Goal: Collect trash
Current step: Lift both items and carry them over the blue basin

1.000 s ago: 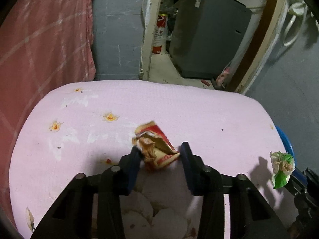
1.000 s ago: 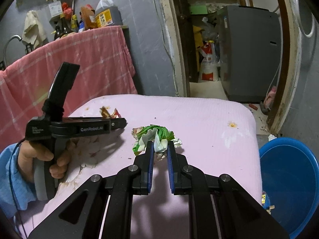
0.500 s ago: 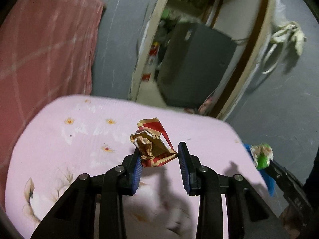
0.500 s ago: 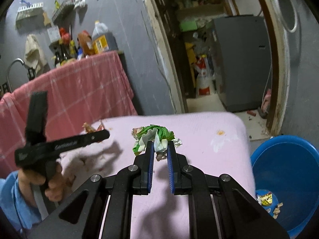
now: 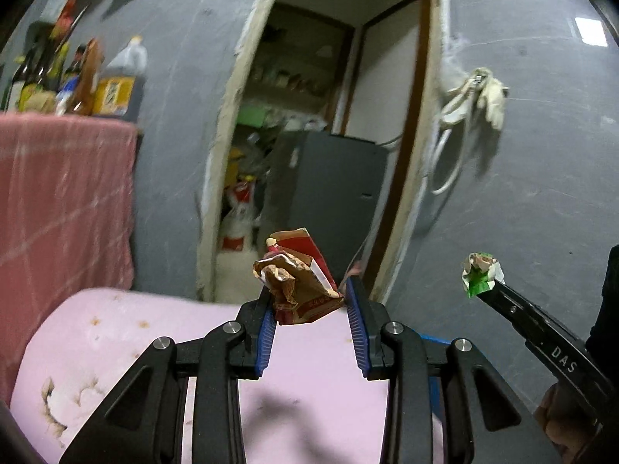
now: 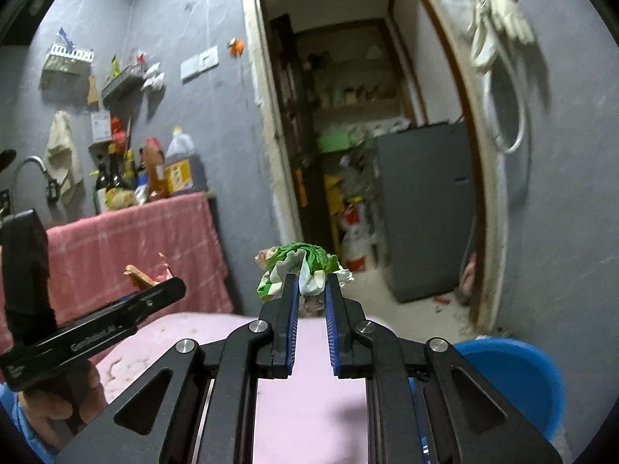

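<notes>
My left gripper (image 5: 309, 297) is shut on a crumpled red and brown wrapper (image 5: 298, 282), held in the air above the far edge of the pink table (image 5: 154, 332). The right gripper (image 6: 309, 290) is shut on a crumpled green and white wrapper (image 6: 301, 265), also lifted off the table. In the left wrist view the right gripper (image 5: 487, 284) shows at the right with the green wrapper (image 5: 481, 272) at its tip. In the right wrist view the left gripper (image 6: 162, 290) shows at the left with the red wrapper (image 6: 145, 274) sticking out above it.
A blue bucket (image 6: 514, 379) stands on the floor right of the pink table (image 6: 309, 398). A pink-draped counter (image 6: 135, 247) with bottles (image 6: 178, 172) is at the left. An open doorway shows a grey appliance (image 6: 425, 208) and clutter. A hand (image 6: 58, 406) holds the left gripper.
Both grippers have risen from the table and tilted up toward level, each carrying its wrapper. The view now shows more wall and doorway and less of the table.
</notes>
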Tool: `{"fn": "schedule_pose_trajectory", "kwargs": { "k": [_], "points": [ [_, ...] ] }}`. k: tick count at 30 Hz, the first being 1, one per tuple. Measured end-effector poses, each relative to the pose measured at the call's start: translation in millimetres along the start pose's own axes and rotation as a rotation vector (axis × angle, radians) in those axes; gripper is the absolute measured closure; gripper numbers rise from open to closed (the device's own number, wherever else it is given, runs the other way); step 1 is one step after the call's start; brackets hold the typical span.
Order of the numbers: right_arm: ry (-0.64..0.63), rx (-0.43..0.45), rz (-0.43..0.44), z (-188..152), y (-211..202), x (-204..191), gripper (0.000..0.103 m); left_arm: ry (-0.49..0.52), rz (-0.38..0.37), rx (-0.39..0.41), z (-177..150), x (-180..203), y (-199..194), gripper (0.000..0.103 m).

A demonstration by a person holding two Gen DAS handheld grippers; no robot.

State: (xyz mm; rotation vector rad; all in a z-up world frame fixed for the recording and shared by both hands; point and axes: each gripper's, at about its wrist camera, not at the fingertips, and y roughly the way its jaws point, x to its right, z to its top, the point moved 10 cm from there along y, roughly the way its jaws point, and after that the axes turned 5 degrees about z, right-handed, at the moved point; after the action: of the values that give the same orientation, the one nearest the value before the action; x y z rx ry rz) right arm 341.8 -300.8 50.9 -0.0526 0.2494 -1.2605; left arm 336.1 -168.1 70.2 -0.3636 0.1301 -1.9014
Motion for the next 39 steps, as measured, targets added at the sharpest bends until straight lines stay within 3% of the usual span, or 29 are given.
{"fn": "schedule_pose_trajectory", "kwargs": {
  "k": [7,17,39],
  "points": [
    [-0.003,0.066,-0.095,20.2,-33.4,33.0,0.091,0.014,-0.063,0.018,8.6,46.9,4.3,0.073],
    [0.004,0.077,-0.172,17.6,-56.5,69.7,0.091,0.06,-0.121,-0.002,1.3,94.1,17.3,0.073],
    [0.172,-0.097,-0.249,-40.3,-45.6,149.2,0.091,0.054,-0.212,-0.228,-64.9,149.7,85.7,0.073]
  ]
}}
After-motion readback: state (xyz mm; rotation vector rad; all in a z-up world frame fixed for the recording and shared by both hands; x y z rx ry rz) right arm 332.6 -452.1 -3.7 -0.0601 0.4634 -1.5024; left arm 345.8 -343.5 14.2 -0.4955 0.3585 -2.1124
